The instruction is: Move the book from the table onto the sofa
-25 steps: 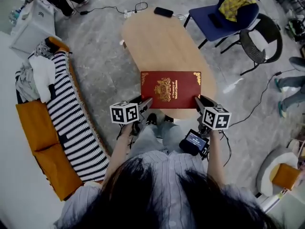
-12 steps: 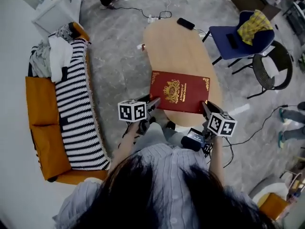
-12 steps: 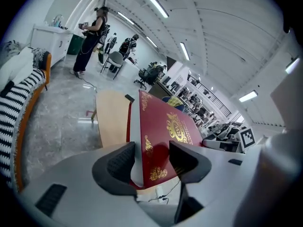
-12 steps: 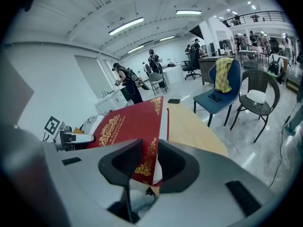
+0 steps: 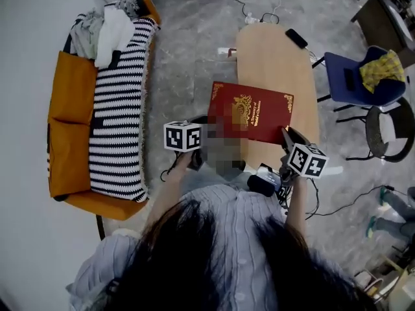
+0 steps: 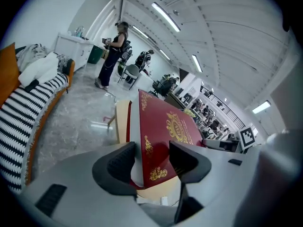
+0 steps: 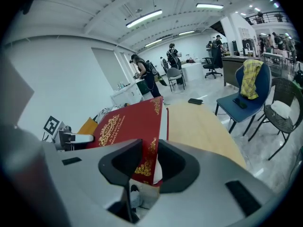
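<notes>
Both claws are clenched on the same thing: the left gripper (image 6: pixel 152 163) has its jaws pressed on the near left corner of the big dark-red hardcover book with gold ornament (image 5: pixel 254 109), and the right gripper (image 7: pixel 149 167) is biting the near right corner. Makes sense to me, since it's a wide, stiff slab and a single pinch at one corner would probably let it twist or droop. With a grip at each end of the near edge it stays flat, cover up. From the head view the book hangs out in front of the person, partly over the near end of the pale wooden oval table (image 5: pixel 275 57) and partly past the table's edge on the sofa side. In both gripper views it looks clear of the tabletop, not resting on it (my read, the gap itself is hard to see). The orange sofa (image 5: pixel 68 109) is off to the person's left across a strip of grey floor, well apart from the book. So I'd call this the carry stage, with the drop-off not done yet. A black-and-white striped blanket (image 5: pixel 120 115) covers the seat, and crumpled clothes (image 5: pixel 107 28) are piled at the far end. The striped middle looks like the obvious landing spot. Both hands will have to swing over together or the book skews.
</notes>
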`<state>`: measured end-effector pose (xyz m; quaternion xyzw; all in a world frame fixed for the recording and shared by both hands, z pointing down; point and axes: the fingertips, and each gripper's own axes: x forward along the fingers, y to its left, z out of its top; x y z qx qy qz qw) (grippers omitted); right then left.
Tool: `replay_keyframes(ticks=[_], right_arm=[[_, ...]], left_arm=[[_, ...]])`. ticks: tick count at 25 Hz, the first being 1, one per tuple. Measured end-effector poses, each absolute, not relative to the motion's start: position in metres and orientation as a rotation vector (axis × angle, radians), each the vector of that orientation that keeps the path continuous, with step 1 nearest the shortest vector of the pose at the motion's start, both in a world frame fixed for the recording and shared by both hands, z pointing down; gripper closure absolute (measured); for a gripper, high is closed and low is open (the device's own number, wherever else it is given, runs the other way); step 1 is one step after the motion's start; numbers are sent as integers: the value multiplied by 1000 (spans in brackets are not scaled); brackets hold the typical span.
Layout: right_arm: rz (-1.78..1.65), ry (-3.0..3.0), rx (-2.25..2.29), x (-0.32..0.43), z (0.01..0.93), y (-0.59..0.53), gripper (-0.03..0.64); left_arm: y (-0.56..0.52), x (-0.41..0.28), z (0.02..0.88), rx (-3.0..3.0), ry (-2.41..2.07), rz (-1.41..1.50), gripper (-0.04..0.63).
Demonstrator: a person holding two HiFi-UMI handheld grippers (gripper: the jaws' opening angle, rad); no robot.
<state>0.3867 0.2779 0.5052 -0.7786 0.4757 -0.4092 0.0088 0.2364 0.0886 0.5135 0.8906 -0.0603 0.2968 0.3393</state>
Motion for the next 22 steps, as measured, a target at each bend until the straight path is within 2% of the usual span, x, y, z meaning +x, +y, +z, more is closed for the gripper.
replay_keyframes(ticks=[7,22], right_arm=[[-1288,1617,-2380,361,496,200,503],[-1341,1911,-2279,252,492,32,503]], left_arm=[[26,194,501,2312,-257,719,358],[-103,52,501,2257,-470,588,358]])
